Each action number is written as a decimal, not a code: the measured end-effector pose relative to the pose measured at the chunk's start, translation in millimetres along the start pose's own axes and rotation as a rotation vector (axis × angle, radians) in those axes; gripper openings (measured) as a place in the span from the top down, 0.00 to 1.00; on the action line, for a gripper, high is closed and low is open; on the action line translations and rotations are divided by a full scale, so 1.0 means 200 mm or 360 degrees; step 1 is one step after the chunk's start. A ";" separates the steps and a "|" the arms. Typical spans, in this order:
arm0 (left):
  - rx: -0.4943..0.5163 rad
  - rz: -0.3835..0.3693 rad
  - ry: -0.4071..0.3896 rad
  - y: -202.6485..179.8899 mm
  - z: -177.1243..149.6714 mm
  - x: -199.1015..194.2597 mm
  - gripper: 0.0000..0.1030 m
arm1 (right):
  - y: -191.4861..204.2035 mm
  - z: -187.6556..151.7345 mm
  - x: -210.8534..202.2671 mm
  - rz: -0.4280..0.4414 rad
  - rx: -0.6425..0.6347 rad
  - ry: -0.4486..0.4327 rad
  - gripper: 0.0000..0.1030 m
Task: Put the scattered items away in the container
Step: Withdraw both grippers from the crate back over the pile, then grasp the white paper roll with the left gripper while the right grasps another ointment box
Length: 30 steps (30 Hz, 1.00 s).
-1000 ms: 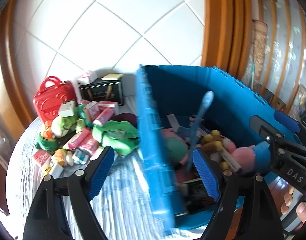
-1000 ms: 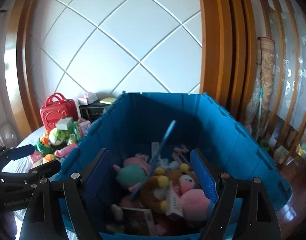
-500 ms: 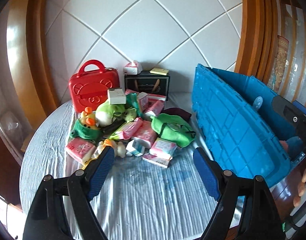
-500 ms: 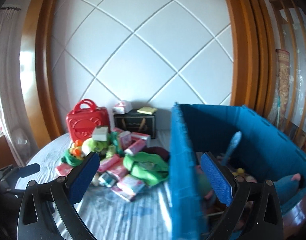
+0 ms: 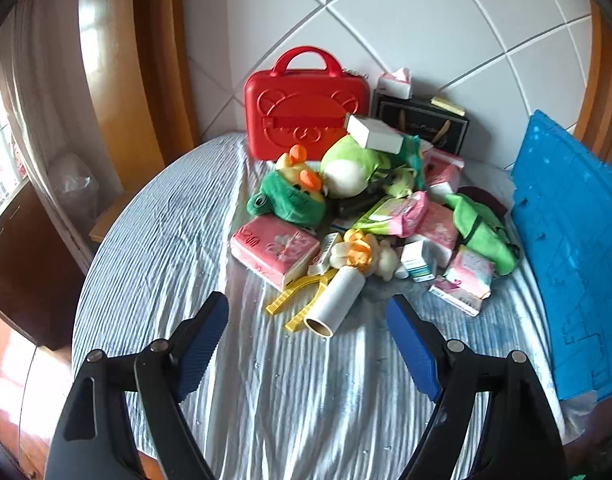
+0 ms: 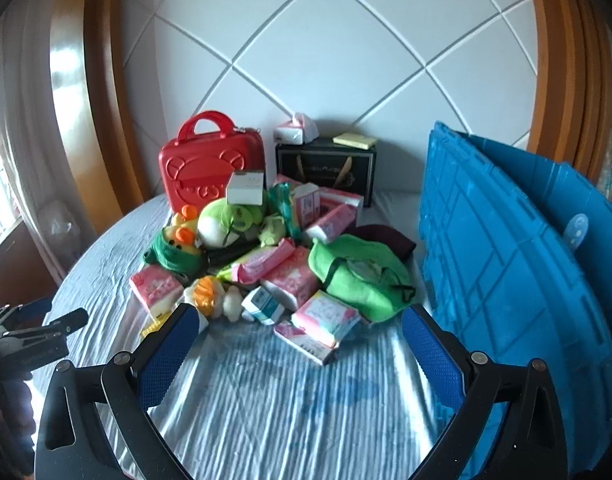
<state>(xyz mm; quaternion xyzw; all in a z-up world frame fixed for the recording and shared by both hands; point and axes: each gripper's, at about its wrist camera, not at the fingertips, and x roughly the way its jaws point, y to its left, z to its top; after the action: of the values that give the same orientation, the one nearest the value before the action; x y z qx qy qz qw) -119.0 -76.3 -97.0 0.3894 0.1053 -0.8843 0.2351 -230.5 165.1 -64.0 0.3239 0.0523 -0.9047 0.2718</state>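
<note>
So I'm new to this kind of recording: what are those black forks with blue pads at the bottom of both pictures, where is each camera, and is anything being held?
There is no robot here. A person holds a two-finger gripper in each hand, and a fisheye camera on each one looks forward along its fingers. The black forks are those fingers. One picture comes from the left gripper, the other from the right gripper. Both are open and hold nothing.

Ahead, on a striped cloth, lies the pile to tidy: pink tissue packs, a green frog plush, a white roll on yellow tongs, a green pouch and small boxes. Behind stand a red case and a black box. The blue crate on the right is the container.
</note>
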 end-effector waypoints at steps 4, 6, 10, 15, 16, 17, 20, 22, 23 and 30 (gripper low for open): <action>-0.0003 -0.0014 0.0114 -0.02 -0.03 0.19 0.21 | -0.03 -0.04 0.25 0.0052 0.0013 0.0130 0.00; 0.0019 -0.0009 0.0152 -0.05 -0.05 0.29 0.21 | -0.03 -0.07 0.37 0.0057 -0.0011 0.0199 0.00; 0.0087 -0.0024 0.0253 -0.12 -0.08 0.49 0.21 | -0.05 -0.16 0.59 0.0039 0.0010 0.0364 0.00; 0.0163 -0.0040 0.0335 -0.17 -0.06 0.71 0.21 | -0.11 -0.25 0.80 -0.0055 0.0028 0.0527 0.00; 0.0174 -0.0051 0.0349 -0.17 -0.06 0.75 0.21 | -0.13 -0.26 0.83 -0.0070 0.0051 0.0548 0.00; 0.0188 -0.0056 0.0361 -0.17 -0.05 0.79 0.21 | -0.15 -0.27 0.85 -0.0085 0.0076 0.0568 0.00; 0.0241 -0.0035 0.0388 -0.17 -0.04 0.91 0.21 | -0.17 -0.29 0.95 -0.0122 0.0139 0.0615 0.00; 0.0258 -0.0042 0.0416 -0.17 -0.04 0.98 0.21 | -0.17 -0.31 1.02 -0.0118 0.0145 0.0642 0.00; 0.0265 -0.0055 0.0429 -0.17 -0.04 1.01 0.21 | -0.16 -0.31 1.05 -0.0109 0.0140 0.0650 0.00; 0.0303 -0.0117 0.0518 -0.21 -0.08 1.15 0.22 | -0.14 -0.37 1.26 -0.0116 0.0076 0.0722 0.01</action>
<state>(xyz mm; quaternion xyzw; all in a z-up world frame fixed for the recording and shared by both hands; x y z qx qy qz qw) -263.4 -110.2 -277.4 0.5435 0.0719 -0.8237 0.1448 -364.6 93.8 -279.2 0.5233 0.1025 -0.8188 0.2126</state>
